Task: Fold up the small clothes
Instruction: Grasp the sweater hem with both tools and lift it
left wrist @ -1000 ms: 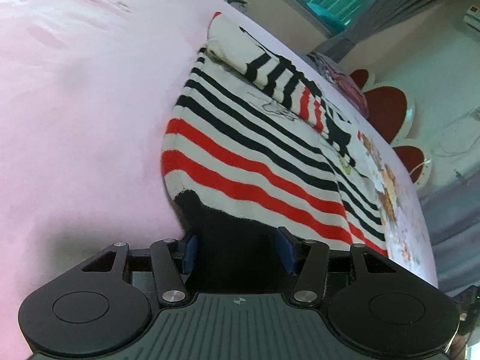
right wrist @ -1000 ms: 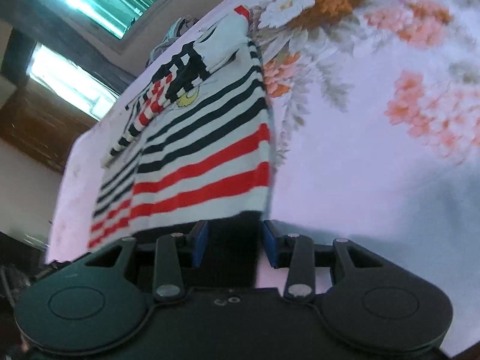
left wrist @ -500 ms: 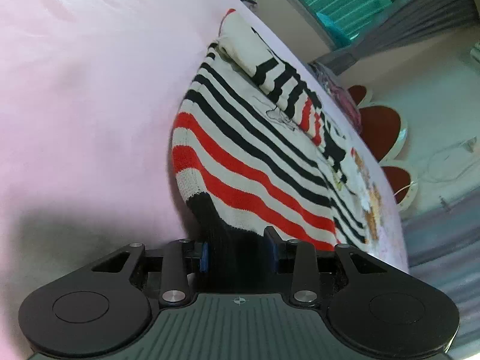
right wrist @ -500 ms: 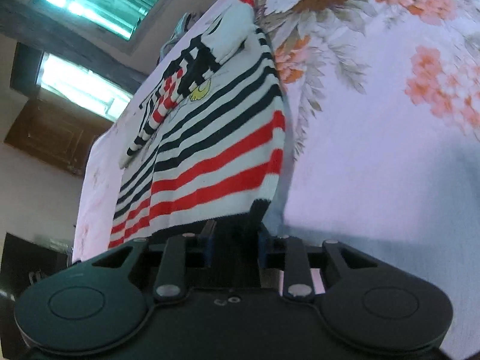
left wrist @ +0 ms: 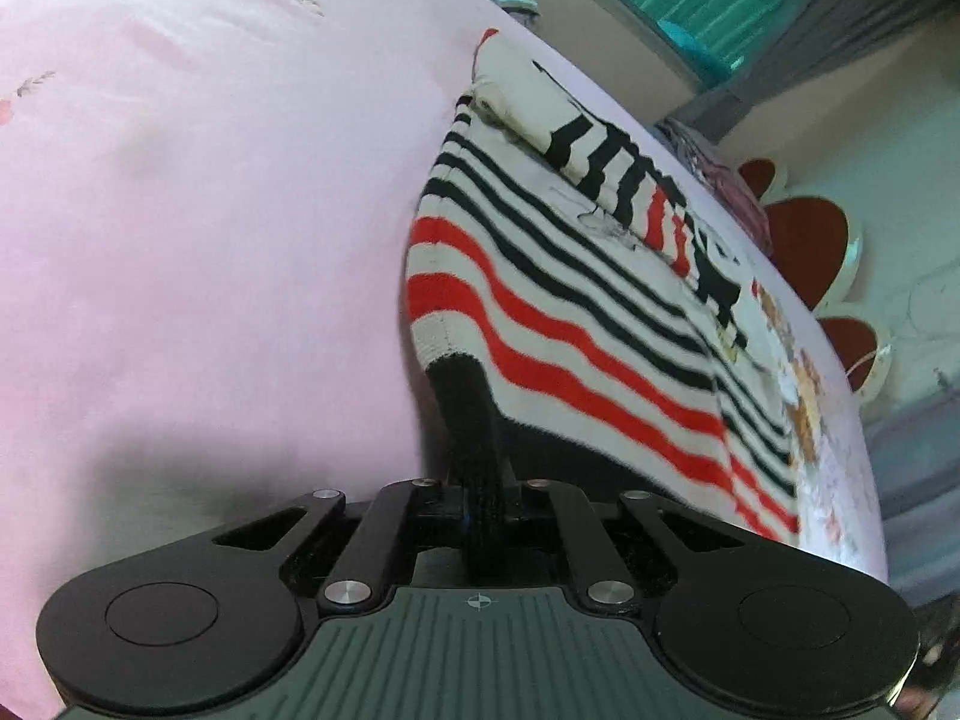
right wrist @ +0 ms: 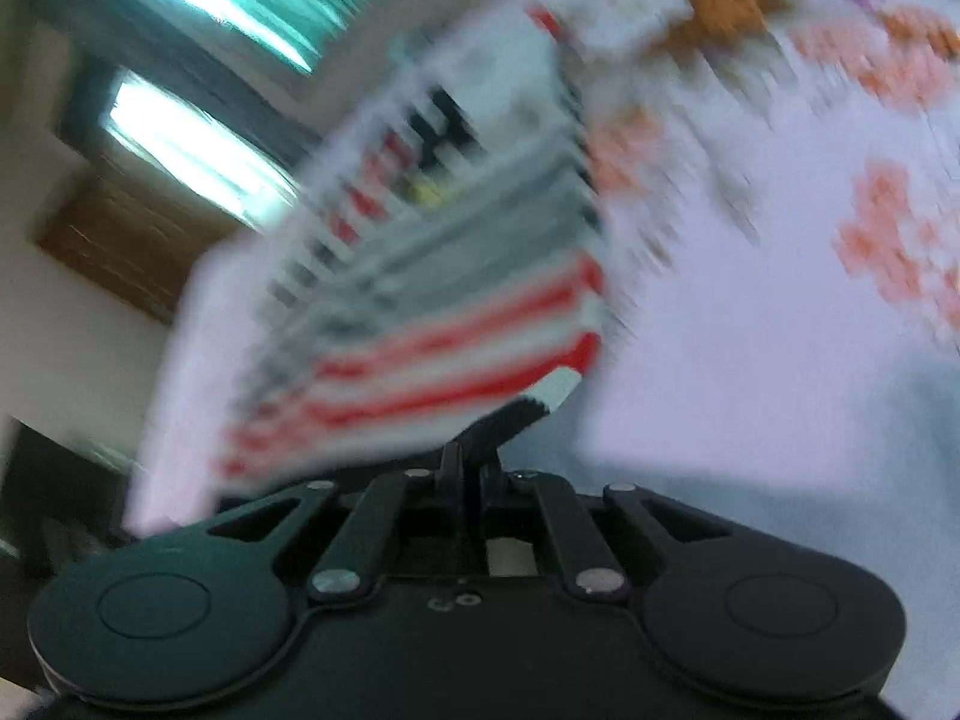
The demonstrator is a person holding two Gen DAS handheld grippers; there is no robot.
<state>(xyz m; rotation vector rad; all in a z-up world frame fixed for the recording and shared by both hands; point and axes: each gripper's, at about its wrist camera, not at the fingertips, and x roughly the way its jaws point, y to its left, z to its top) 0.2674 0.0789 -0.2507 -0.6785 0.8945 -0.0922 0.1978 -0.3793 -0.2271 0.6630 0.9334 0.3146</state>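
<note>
A small knit sweater [left wrist: 576, 300] with red, black and white stripes and a black hem lies on a pink bedsheet [left wrist: 180, 210]. Its sleeves are folded across the far part. My left gripper [left wrist: 485, 501] is shut on the black hem at the near left corner, lifting it off the sheet. My right gripper [right wrist: 465, 483] is shut on the hem at the near right corner of the sweater [right wrist: 432, 324], also lifted. The right wrist view is blurred by motion.
The flowered part of the sheet [right wrist: 810, 210] spreads to the right of the sweater. A pile of other clothes [left wrist: 714, 180] lies at the bed's far edge. A red and white headboard [left wrist: 810, 240] and windows [right wrist: 198, 138] stand beyond.
Both grippers closed from open onto the black hem and lifted its near corners off the sheet. The right gripper is now moving fast.
</note>
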